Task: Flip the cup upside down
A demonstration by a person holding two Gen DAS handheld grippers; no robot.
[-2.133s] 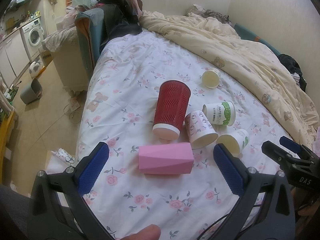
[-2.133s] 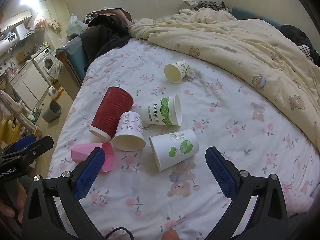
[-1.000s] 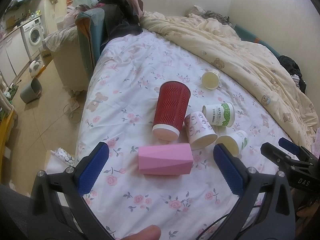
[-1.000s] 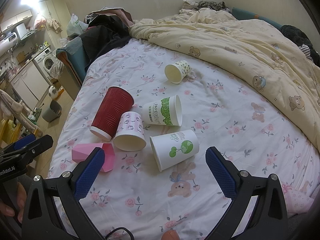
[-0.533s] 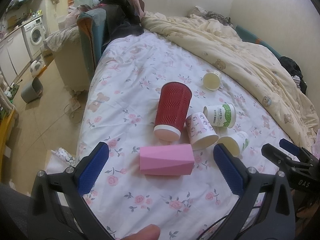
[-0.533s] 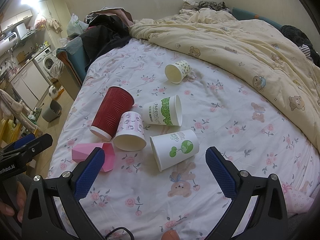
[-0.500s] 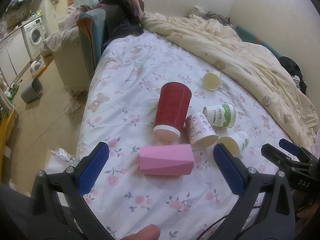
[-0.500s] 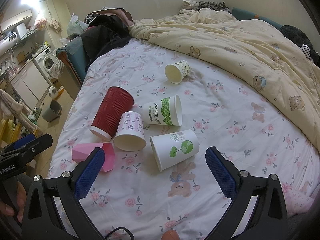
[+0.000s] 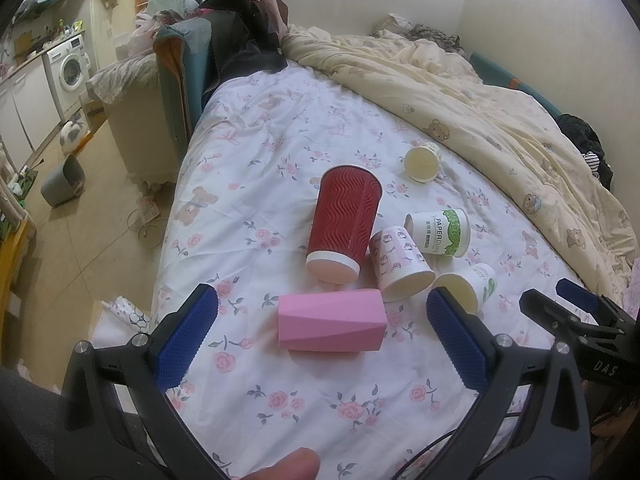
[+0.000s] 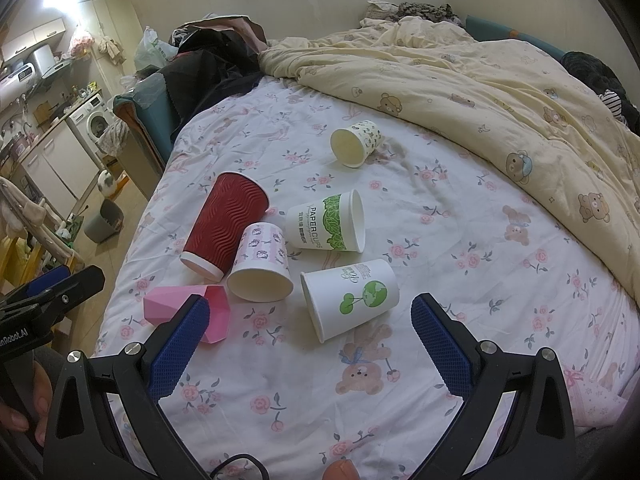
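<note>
Broadly, a bed (image 10: 460, 264) in a floral sheet fills both views, with a cream quilt (image 10: 500, 92) heaped along its far right. Six cups lie tipped on the sheet: a red cup (image 9: 346, 216), a pink cup (image 9: 330, 326), then four smaller paper ones. Nearest the right gripper (image 10: 308, 340) is the tree cup (image 10: 352, 296). Both that and the left gripper (image 9: 320, 332) hover empty, fingers spread wide. Paper walls likely crush easily; gripping mid-wall seems safest. Open sheet lies right of the cups; the bed edge drops left.
</note>
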